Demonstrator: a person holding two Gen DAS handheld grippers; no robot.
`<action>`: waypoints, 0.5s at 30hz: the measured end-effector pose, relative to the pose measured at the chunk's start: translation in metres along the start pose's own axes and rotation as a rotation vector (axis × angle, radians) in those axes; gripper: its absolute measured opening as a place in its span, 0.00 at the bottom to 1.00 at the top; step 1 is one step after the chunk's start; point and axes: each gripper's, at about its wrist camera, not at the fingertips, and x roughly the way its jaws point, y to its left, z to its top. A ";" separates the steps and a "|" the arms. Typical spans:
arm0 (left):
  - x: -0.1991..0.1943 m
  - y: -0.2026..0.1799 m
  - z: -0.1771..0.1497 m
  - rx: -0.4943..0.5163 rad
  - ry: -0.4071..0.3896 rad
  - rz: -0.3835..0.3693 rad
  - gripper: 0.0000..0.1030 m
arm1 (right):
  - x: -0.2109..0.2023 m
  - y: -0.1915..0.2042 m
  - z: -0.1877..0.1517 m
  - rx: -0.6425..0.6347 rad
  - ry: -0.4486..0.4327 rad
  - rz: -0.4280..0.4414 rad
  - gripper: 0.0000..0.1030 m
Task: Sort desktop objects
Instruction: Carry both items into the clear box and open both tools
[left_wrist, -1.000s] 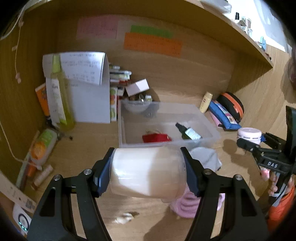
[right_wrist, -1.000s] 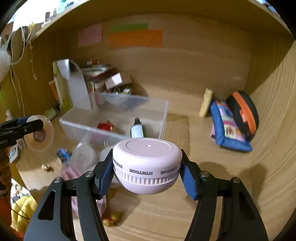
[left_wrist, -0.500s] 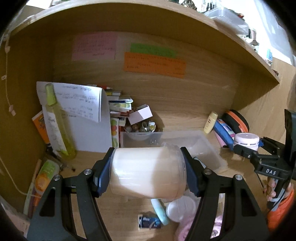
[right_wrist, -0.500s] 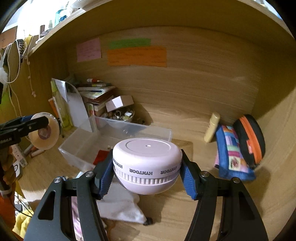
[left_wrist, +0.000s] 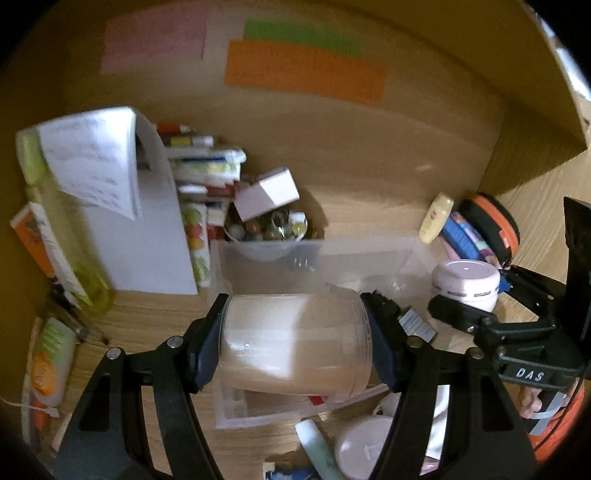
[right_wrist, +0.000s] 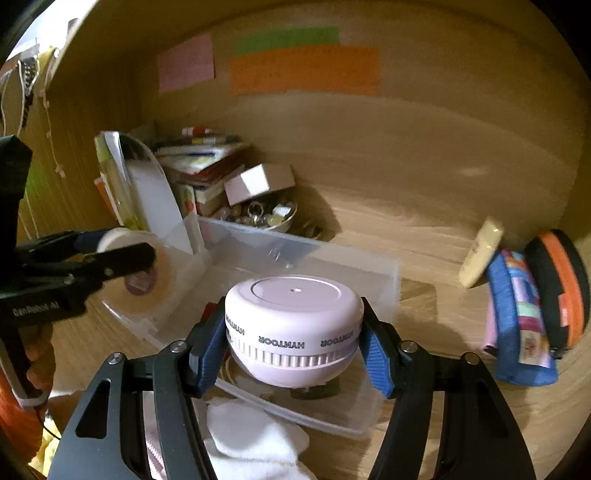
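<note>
Movement: both grippers had advanced toward the back wall since a second earlier, and the clear plastic bin (left_wrist: 317, 258), then ahead of them, now lay directly beneath.
Left gripper (left_wrist: 295, 345): clamped on a translucent jar (left_wrist: 295, 343) lying on its side, pads on its two ends, carried above the bin's near half.
Right gripper (right_wrist: 293, 339): closed on a pale pink lidded pot (right_wrist: 293, 321), upright and marked HYNTOOR, held over the bin.
Bin contents: mostly hidden by the loads; a red item showed at the near edge and a dark, partly hidden object under the pot.
Bowl (right_wrist: 266, 216): just behind the bin, filled with beads and rings, a small white box (right_wrist: 258, 182) tilted on top of it.
Beyond the bin's right end: a yellowish tube (right_wrist: 480, 254) and pouches (right_wrist: 524, 314) against the wall.
In front of the bin: white cloth (right_wrist: 251, 435) on the desk.
Risk one: the jar could roll out of the end-on grip if the pads slackened.
Risk two: the two grippers, working over one bin, might knock each other during release.
Risk three: either load, dropped from height, could strike the items already inside.
</note>
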 end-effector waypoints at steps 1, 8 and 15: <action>0.005 0.001 -0.001 -0.002 0.009 -0.004 0.66 | 0.007 0.001 -0.001 -0.004 0.014 0.008 0.59; 0.032 0.005 -0.004 -0.011 0.062 -0.042 0.66 | 0.033 0.010 -0.010 -0.034 0.068 0.031 0.59; 0.048 0.001 -0.007 0.004 0.118 -0.072 0.65 | 0.046 0.014 -0.015 -0.058 0.105 0.026 0.59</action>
